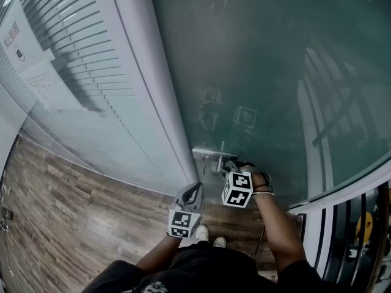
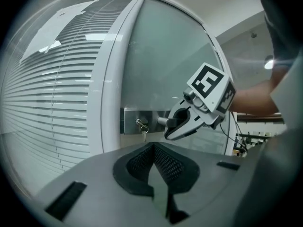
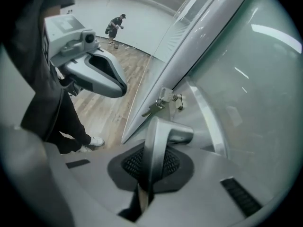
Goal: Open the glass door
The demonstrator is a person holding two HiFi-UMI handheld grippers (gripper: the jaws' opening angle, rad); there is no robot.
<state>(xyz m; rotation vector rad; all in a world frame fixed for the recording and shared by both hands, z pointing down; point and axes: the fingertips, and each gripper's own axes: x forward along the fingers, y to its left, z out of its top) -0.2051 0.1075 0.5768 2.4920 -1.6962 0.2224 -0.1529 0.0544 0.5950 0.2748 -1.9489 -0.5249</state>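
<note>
Between R gripper [image 3: 150, 171] jaws, door handle [image 3: 161, 132] clamped, glass door [image 1: 256, 54] just beyond, L gripper [image 2: 154, 167] closed, empty

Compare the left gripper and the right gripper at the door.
The right gripper is clamped on the door handle; the left gripper is shut on nothing. The right gripper tilts down at the glass door; the left gripper sits back from it, roughly level. Both carry a marker cube.
</note>
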